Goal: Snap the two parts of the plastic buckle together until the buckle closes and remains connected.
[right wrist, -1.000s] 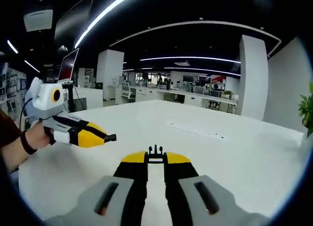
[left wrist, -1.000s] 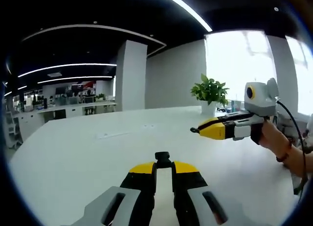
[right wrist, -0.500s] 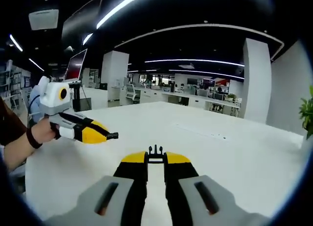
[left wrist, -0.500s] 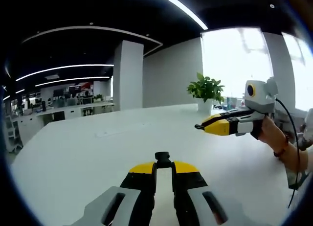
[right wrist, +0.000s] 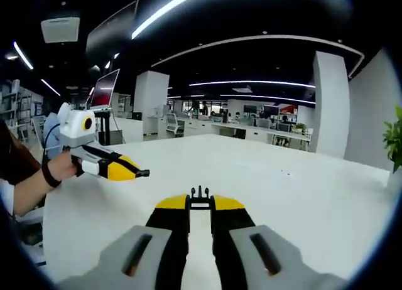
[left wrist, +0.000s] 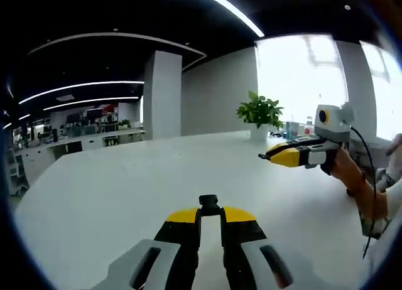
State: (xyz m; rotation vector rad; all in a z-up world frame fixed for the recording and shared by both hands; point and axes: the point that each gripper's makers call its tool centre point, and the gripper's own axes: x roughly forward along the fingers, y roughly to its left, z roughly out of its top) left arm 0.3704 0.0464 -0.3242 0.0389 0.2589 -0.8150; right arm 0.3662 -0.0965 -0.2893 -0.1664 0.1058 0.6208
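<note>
My left gripper (left wrist: 210,213) is shut on a black buckle part (left wrist: 209,203), a blunt socket end poking out between the yellow tips. The right gripper (right wrist: 200,202) is shut on the other black buckle part (right wrist: 200,193), whose thin prongs stick up past its tips. Both are held in the air above the white table (left wrist: 113,189). In the left gripper view the right gripper (left wrist: 266,156) shows at the right, held by a hand, pointing left. In the right gripper view the left gripper (right wrist: 142,173) shows at the left, pointing right. The two parts are well apart.
A potted plant (left wrist: 259,113) stands at the table's far edge by bright windows. A white column (left wrist: 162,95) rises behind the table. Office desks and monitors (right wrist: 251,128) fill the background. The person's forearm (right wrist: 31,186) comes in at the left.
Both hands have drifted slightly outward, so each opposite gripper looks smaller and farther toward its side. The grips on the buckle parts are unchanged.
</note>
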